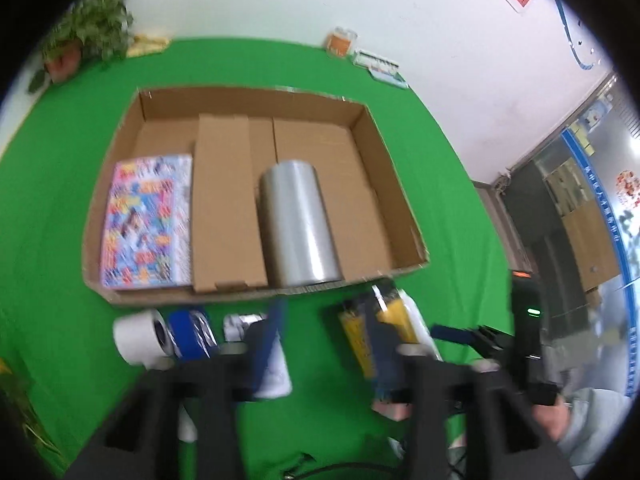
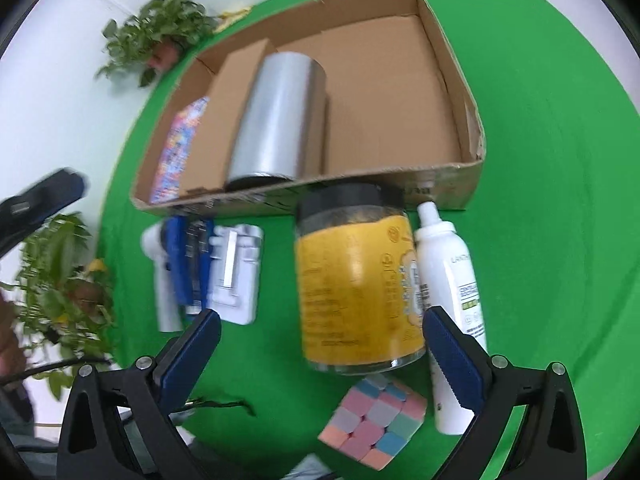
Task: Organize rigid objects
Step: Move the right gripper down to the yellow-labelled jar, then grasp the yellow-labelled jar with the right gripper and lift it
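A shallow cardboard box (image 1: 360, 128) (image 2: 460, 120) holds a colourful printed booklet (image 1: 148, 220), a cardboard insert (image 1: 224, 208) and a silver cylinder (image 1: 298, 220) (image 2: 276, 116) lying on its side. In front of the box lie a yellow-labelled jar with a black lid (image 2: 352, 288) (image 1: 356, 332), a white spray bottle (image 2: 448, 272) and a pastel puzzle cube (image 2: 372, 420). My right gripper (image 2: 324, 348) is open above the jar, its pads apart from the glass. My left gripper (image 1: 326, 340) is open over bare green cloth, its right finger overlapping the jar in view.
Left of the jar lie a white tape roll (image 1: 138, 336), a blue roll (image 1: 192, 332) and a white plastic tray (image 2: 236, 272). Potted plants (image 2: 160, 36) stand at the green table's far left, and small boxes (image 1: 376, 64) by the wall.
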The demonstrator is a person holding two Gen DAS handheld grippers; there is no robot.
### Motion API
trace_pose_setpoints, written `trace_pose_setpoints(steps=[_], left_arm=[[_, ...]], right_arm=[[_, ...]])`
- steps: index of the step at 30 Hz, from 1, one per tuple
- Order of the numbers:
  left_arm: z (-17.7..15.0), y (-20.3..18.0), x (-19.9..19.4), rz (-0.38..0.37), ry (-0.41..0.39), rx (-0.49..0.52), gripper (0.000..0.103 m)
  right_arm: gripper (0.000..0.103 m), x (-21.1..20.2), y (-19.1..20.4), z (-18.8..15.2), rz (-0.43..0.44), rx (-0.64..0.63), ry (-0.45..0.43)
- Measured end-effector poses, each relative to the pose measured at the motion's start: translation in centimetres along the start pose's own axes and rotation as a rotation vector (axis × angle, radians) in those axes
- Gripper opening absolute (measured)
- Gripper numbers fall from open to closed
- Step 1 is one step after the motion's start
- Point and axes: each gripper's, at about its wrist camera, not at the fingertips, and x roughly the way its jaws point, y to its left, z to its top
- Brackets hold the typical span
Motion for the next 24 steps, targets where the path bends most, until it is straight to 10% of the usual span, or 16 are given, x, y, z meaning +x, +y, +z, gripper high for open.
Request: trace_pose_setpoints(steps=[7,12,16,24], left_arm=[[-1.0,1.1,-0.3,-0.039,0.038,-0.011,0.072],[-2.0,2.2,0.3,-0.109,0.099,-0.033,0.072],[-2.6,2.6,2.0,-0.174,0.158,-0.051,0.072],[-2.8,2.3,3.4,-0.189,0.197,-0.032,0.072]], right_arm=[[0.066,2.6,0.7,-0.3,-0.081,-0.007,0.062],[0.063,1.8,1.9,-1.4,-0.043,-0.019,0.069],[0.088,0.7,1.9,-1.6,0.042,0.029,0.028],[0.077,3.5,1.1,0.0,0.051,0.117,0.093]])
